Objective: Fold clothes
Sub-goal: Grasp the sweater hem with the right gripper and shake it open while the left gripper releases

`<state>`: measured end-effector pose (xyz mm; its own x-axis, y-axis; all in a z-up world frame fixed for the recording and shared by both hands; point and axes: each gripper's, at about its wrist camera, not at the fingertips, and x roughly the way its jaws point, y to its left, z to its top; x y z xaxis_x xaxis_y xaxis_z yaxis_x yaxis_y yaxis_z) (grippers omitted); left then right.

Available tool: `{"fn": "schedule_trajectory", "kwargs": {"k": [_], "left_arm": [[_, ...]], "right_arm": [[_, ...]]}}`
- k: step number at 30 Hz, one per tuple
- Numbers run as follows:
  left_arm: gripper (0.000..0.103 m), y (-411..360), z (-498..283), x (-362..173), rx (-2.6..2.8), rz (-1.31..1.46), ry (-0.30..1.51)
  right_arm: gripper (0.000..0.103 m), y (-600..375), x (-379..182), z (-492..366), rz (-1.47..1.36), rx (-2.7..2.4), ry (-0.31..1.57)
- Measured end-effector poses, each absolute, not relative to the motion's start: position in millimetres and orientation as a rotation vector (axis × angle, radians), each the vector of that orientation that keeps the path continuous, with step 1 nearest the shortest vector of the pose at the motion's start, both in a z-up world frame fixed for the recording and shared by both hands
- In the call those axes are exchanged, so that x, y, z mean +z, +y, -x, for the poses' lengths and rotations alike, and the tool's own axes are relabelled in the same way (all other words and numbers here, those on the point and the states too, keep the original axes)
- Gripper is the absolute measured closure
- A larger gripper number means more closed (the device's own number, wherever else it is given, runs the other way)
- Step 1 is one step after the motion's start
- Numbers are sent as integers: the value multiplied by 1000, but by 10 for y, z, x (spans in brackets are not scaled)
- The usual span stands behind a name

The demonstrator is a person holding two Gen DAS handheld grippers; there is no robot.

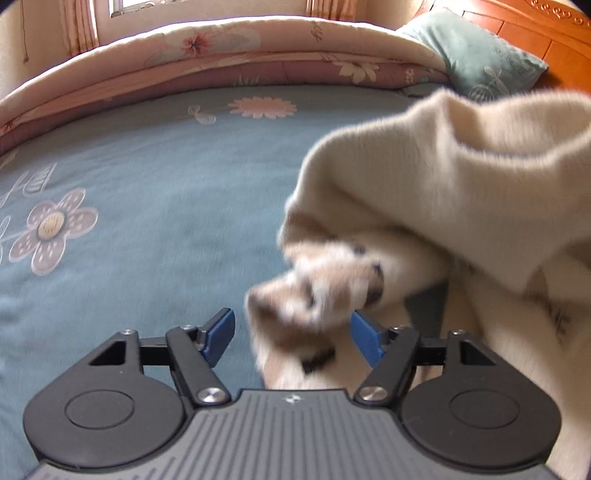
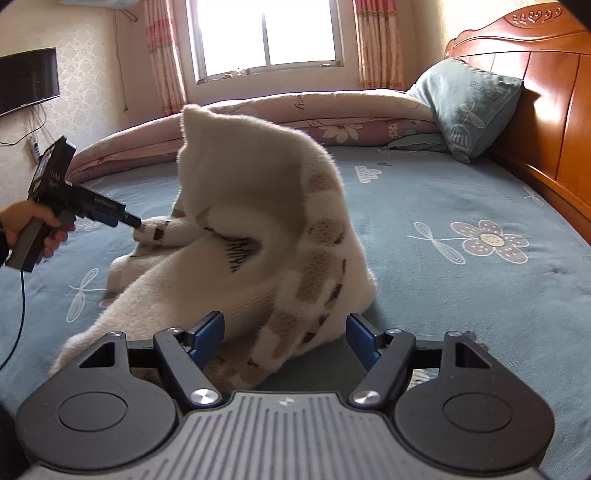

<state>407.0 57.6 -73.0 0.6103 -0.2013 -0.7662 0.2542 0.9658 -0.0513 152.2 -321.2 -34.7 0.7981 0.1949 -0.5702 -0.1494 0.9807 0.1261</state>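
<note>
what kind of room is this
A bedroom, almost certainly. The cream sweater lies on a bed with a blue flowered sheet, a carved wooden headboard and a pillow leaning on it, plus a rolled quilt under a curtained window.

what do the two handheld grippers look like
Both grippers, left gripper and right gripper, have black linkage arms, silver pivot screws, blue finger pads and a grey ribbed body. Seen side-on, the left has a grey pistol handle and a blue cable.

Pillow [image 2: 465, 107] by headboard [image 2: 546, 96]; quilt [image 2: 295, 114] rolled.
</note>
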Motion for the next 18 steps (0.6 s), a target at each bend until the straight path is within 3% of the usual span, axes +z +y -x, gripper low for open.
{"fn": "schedule_trajectory", "kwargs": {"k": [6,12,13,14,16,18], "left_arm": [[33,544,-3516,-847,-361,-41,905],[33,353,-2992,-833,-464,-189,864],[33,323,-2917,-830,-474,-221,851],[33,296,-2857,-827,-481,-251,834],[33,240,-2738,-821,-494,-311,800],[32,188,-2664,-821,-498,-358,771]], "right_arm": [[26,-3090,-406,-1597,-105,179,662],[28,-3243,-659,-1978,-308,107,742],[38,-3238,-703,-2040,-299,96,758],[61,-3219,-729,-2085,-268,71,768],[86,-3198,-746,-2151,-210,38,780],[87,-3219,-693,-2185,-171,33,767]]}}
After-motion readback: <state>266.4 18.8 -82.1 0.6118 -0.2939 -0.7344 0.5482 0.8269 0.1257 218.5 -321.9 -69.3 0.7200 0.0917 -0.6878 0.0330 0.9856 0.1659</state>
